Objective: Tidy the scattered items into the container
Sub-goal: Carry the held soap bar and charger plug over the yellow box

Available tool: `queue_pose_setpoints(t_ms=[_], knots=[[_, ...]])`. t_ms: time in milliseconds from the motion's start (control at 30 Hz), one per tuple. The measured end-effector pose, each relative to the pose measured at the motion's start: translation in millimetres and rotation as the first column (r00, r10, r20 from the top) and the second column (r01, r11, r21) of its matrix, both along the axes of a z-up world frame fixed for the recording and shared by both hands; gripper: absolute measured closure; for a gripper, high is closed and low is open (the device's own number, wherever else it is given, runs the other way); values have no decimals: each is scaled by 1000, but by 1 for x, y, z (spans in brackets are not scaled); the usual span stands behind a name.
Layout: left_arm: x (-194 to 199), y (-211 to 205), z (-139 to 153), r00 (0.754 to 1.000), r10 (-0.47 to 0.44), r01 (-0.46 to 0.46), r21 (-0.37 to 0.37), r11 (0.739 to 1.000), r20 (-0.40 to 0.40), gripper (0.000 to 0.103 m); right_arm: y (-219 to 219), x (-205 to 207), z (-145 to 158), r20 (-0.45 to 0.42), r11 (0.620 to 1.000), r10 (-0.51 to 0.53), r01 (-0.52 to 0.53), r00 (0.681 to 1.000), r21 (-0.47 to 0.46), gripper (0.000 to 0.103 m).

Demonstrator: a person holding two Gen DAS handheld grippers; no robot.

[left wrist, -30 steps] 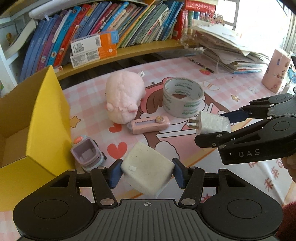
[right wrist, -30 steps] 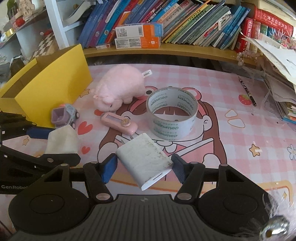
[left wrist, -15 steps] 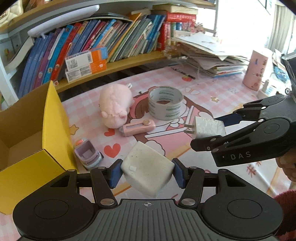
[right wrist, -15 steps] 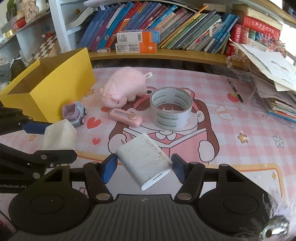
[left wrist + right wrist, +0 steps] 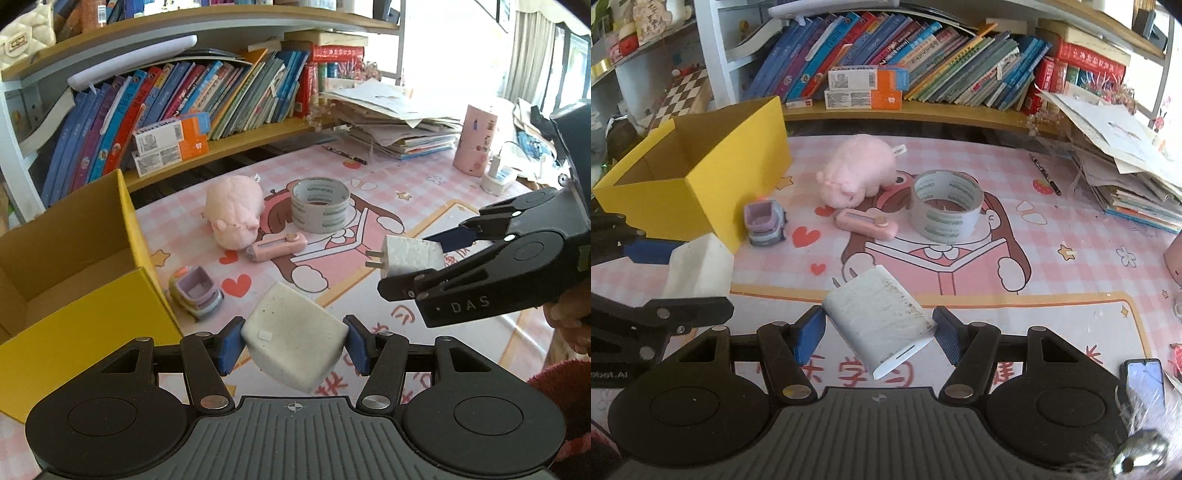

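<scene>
My left gripper (image 5: 293, 345) is shut on a white block (image 5: 291, 332), held above the pink mat. My right gripper (image 5: 879, 332) is shut on a white charger plug (image 5: 879, 314), prongs pointing away. In the left wrist view the right gripper (image 5: 413, 264) hangs at the right with the charger (image 5: 410, 254). An open yellow box (image 5: 92, 295) stands at the left. On the mat lie a pink plush pig (image 5: 234, 210), a tape roll (image 5: 320, 210), a pink utility knife (image 5: 279, 247) and a small toy car (image 5: 197, 291).
A bookshelf (image 5: 923, 110) runs along the back of the mat. A stack of papers and books (image 5: 1126, 173) fills the right. A pink cup (image 5: 474, 140) stands at the far right, a pen (image 5: 1045, 173) lies near the papers, and a phone (image 5: 1143, 376) sits at the right front.
Both grippers have lifted and drawn back from the mat, each still holding its item. More of the box and shelf shows now.
</scene>
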State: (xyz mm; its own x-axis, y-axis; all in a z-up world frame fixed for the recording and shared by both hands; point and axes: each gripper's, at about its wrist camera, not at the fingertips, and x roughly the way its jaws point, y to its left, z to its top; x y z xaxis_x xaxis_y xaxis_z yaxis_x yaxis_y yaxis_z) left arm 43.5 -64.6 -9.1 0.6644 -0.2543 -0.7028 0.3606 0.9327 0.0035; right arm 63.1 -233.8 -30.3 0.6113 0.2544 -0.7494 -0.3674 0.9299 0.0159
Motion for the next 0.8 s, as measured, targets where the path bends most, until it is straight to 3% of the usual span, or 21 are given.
queue_pose_setpoints(t_ms=[433, 800], knots=[[-25, 35, 2, 999, -31, 36, -110, 993, 43, 47, 24, -37, 14, 32, 992, -40, 43, 999, -116, 41], [-31, 51, 7, 998, 17, -8, -140, 990, 64, 47, 28, -38, 19, 37, 988, -23, 28, 999, -153, 41]])
